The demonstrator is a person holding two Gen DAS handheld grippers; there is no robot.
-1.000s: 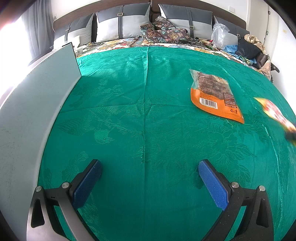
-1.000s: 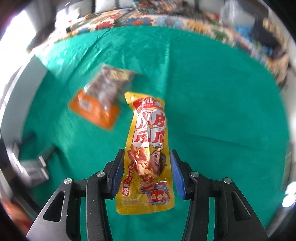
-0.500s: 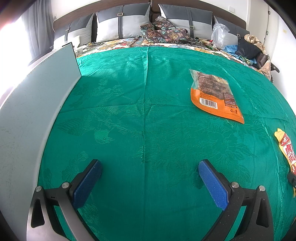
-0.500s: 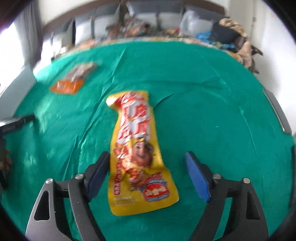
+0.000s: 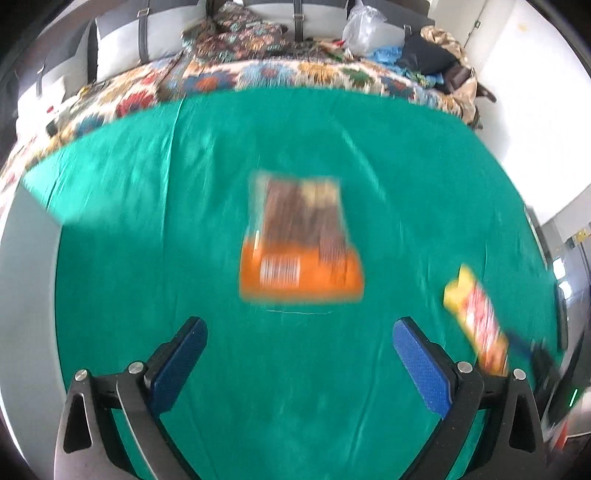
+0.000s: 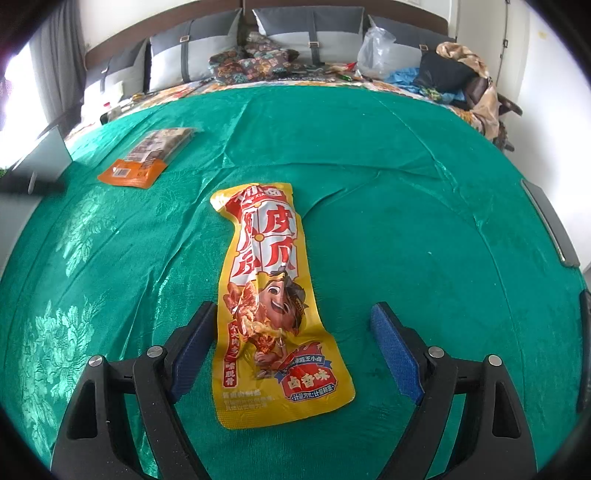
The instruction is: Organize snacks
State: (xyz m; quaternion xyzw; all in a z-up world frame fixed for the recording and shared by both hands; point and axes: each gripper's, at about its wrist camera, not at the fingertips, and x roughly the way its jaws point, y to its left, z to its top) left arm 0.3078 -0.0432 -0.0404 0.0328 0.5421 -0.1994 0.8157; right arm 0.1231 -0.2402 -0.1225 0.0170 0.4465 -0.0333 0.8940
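A long yellow snack packet [image 6: 266, 295] with red lettering and a cartoon face lies flat on the green cloth [image 6: 406, 221]. My right gripper [image 6: 293, 310] is open around its near half; the left pad is beside the packet's edge and the right pad stands well clear. An orange snack packet [image 6: 147, 158] with a barcode lies farther back on the left. In the blurred left wrist view that orange packet [image 5: 301, 251] sits just ahead of my open, empty left gripper [image 5: 299, 326]. The yellow packet [image 5: 476, 325] shows at its right.
A pale grey board [image 5: 26, 295] borders the green cloth on the left. A dark flat device [image 6: 546, 221] lies at the cloth's right edge. Behind the cloth are a patterned bedspread [image 6: 229, 86], grey pillows [image 6: 295, 26], a plastic bag [image 6: 376, 48] and piled clothes.
My right gripper opened and let go of the yellow packet, which now lies on the cloth. My left gripper swung over, so the orange packet is now centred just ahead of it.
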